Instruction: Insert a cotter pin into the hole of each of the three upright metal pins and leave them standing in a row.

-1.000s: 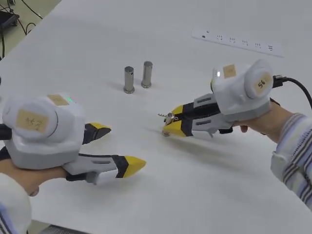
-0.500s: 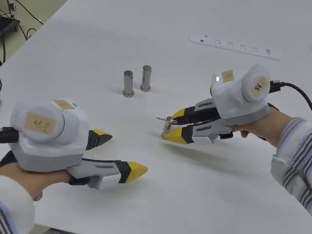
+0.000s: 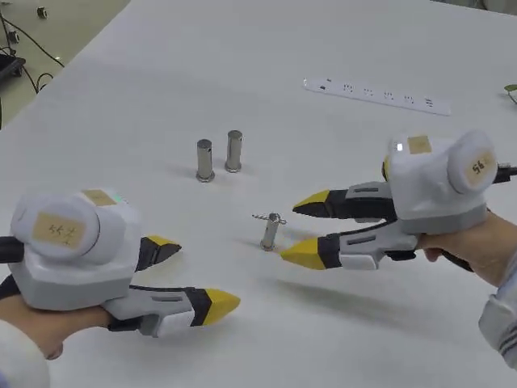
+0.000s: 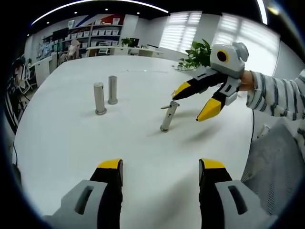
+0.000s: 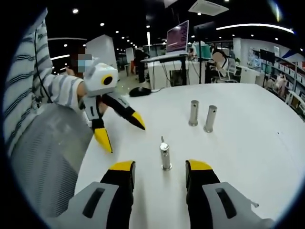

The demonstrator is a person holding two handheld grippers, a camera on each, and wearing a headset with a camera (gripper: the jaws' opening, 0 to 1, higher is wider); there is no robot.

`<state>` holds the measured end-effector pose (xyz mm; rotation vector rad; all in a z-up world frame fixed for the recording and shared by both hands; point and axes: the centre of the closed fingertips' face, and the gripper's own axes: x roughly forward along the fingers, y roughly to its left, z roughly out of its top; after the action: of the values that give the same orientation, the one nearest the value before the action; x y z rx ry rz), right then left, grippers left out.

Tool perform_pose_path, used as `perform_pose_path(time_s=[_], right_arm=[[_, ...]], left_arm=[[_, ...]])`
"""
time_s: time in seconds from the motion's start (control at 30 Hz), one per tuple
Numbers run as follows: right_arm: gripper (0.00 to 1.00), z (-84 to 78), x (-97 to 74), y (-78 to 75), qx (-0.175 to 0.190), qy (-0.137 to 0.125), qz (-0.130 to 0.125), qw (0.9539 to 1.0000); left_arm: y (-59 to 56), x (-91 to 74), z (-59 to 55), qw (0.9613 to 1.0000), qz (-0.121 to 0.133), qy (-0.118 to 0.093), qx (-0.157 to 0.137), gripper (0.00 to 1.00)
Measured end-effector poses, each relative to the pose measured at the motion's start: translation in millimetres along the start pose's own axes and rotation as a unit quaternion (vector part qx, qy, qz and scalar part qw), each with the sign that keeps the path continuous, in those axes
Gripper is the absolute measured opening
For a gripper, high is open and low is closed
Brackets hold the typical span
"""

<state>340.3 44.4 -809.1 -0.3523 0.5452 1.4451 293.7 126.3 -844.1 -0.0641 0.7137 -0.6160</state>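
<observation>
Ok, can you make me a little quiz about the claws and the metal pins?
1. How many metal pins stand on the white table?
2. True or false: the right claw is shut on a pin.
3. Which pin has a cotter pin through it? A: the one nearest the right claw. B: the back left one. C: none.
Key: 1. three; 2. false; 3. A.

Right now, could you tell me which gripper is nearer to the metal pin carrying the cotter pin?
Right. The right gripper stands just beside the metal pin, jaws open, apart from it; the left gripper hangs farther off.
</observation>
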Motion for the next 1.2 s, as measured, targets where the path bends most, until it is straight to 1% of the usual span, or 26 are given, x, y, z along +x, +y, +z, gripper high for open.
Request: perform_pose_path(time_s=[0.07,0.13,0.27,0.4,0.5,0.57,0.63,0.7,0.8,0.83,0.9,0.97,1.03,1.07,1.17,1.2], right_arm=[[0.46,0.1,-6.4,0.4,0.003,-0.005,-0.012,0.9999],[0.48,0.0,-14.2,1.4,0.016,-0.015,-0.022,0.9995],[0.56,-1.5,-29.6,6.1,0.027,-0.021,-0.037,0.9987],[0.61,-5.2,-40.4,11.3,0.045,-0.025,-0.045,0.9976],[0.65,-15.6,-47.4,13.4,0.056,-0.015,-0.062,0.9964],[0.71,-21.4,-52.1,14.7,0.067,-0.013,-0.070,0.9952],[0.75,-25.7,-56.9,16.4,0.082,-0.016,-0.078,0.9935],[0.77,-28.8,-61.3,18.2,0.098,-0.019,-0.085,0.9914],[0.79,-32.4,-65.0,20.3,0.105,-0.024,-0.092,0.9899],[0.80,-35.0,-66.1,21.6,0.107,-0.021,-0.095,0.9894],[0.84,-39.9,-68.0,23.8,0.114,-0.014,-0.100,0.9884],[0.88,-40.6,-69.7,26.5,0.122,-0.018,-0.103,0.9870],[0.89,-39.8,-72.1,29.6,0.136,-0.030,-0.108,0.9844],[0.91,-39.2,-73.1,31.4,0.151,-0.039,-0.111,0.9816],[0.98,-41.6,-75.6,33.6,0.170,-0.046,-0.121,0.9770],[1.00,-42.9,-76.0,35.1,0.173,-0.046,-0.122,0.9762]], left_arm=[[0.8,-1.0,1.2,1.0000,0.001,-0.001,0.000,0.64],[1.5,-1.6,2.1,1.0000,0.002,-0.002,0.002,0.64],[3.2,-2.3,4.0,1.0000,0.003,-0.003,0.004,0.64],[3.4,-2.3,7.2,0.9998,0.000,-0.008,0.018,0.61],[4.0,-2.4,9.1,0.9998,-0.002,-0.009,0.017,0.60],[4.8,-2.4,9.3,0.9998,-0.001,-0.007,0.017,0.60],[5.7,-2.6,9.2,0.9999,-0.001,-0.005,0.015,0.60],[7.0,-2.8,9.2,0.9999,0.000,-0.005,0.015,0.61],[10.7,-3.2,10.2,0.9999,0.004,-0.006,0.014,0.62],[11.1,-3.1,10.4,0.9999,0.004,-0.007,0.013,0.62],[12.5,-2.4,10.4,0.9999,0.001,-0.003,0.013,0.62],[13.8,-2.1,10.5,0.9999,-0.001,0.001,0.017,0.62],[15.9,-2.0,14.0,1.0000,-0.001,-0.001,0.009,0.62],[17.7,-1.9,16.7,1.0000,0.000,-0.003,0.005,0.62],[22.8,-1.2,22.1,0.9999,0.007,-0.005,0.008,0.62],[25.0,-0.7,23.3,0.9999,0.009,-0.002,0.010,0.63]])
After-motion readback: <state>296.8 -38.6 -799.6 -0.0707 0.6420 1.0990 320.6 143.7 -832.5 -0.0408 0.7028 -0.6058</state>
